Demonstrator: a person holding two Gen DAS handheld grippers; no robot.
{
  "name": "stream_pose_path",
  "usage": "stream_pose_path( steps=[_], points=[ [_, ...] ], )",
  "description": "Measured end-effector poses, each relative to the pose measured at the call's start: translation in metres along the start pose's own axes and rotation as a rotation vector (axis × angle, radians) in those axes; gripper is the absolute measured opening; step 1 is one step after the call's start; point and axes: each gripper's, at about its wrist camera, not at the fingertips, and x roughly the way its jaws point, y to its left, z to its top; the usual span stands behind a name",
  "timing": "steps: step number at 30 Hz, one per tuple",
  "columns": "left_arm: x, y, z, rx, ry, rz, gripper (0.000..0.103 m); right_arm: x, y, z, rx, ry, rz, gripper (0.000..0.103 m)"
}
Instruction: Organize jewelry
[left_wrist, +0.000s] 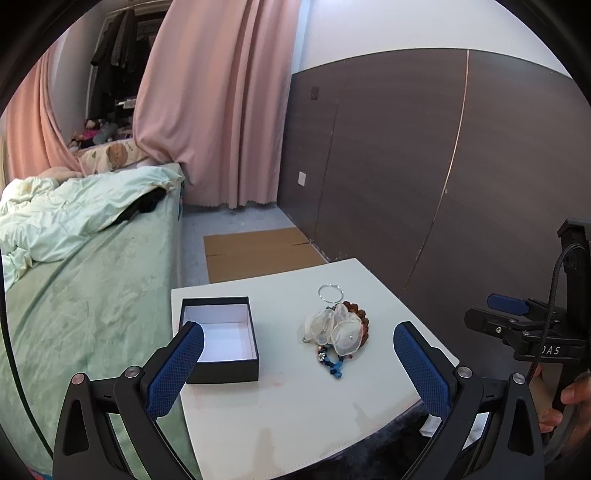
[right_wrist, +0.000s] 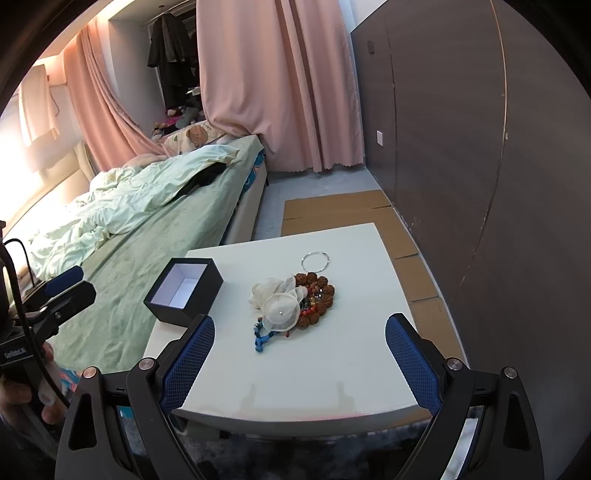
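Note:
A pile of jewelry lies on the small white table (left_wrist: 295, 424): sheer white fabric flowers (left_wrist: 334, 328) on a brown bead bracelet (left_wrist: 364, 319), a blue cord piece (left_wrist: 336, 371), and a thin silver ring (left_wrist: 330, 293) just behind. An open black box (left_wrist: 219, 338) with a white inside stands to their left. My left gripper (left_wrist: 299, 332) is open above the table's front. My right gripper (right_wrist: 299, 332) is open and empty, near the front edge, facing the flowers (right_wrist: 279, 301), beads (right_wrist: 317, 295), ring (right_wrist: 315, 261) and box (right_wrist: 184, 291).
A bed with a green sheet (left_wrist: 85, 295) runs along the table's left side. A dark wood wall panel (left_wrist: 443, 166) stands to the right. Flat cardboard (left_wrist: 258, 251) lies on the floor behind the table. Pink curtains (left_wrist: 214, 103) hang at the back.

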Motion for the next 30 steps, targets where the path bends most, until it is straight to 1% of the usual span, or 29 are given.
stream_pose_path(
  steps=[7, 14, 20, 30],
  points=[
    [-0.001, -0.0009, 0.0001, -0.021, 0.0, -0.022, 0.103, -0.0012, 0.0, -0.0002, -0.006, -0.004, 0.0, 0.094],
    [-0.0046, -0.0039, 0.0008, -0.009, -0.02, 0.002, 0.103, -0.0008, 0.0029, -0.0001, -0.018, -0.002, -0.002, 0.094],
    [-0.0049, -0.0054, 0.0006, 0.008, -0.019, -0.001, 0.103, -0.001, 0.0039, -0.0004, -0.018, -0.004, -0.003, 0.094],
    [-0.0001, -0.0044, 0.0032, -0.007, -0.012, -0.004, 0.103, 0.0016, 0.0029, 0.0007, -0.008, -0.007, 0.002, 0.094]
  ],
)
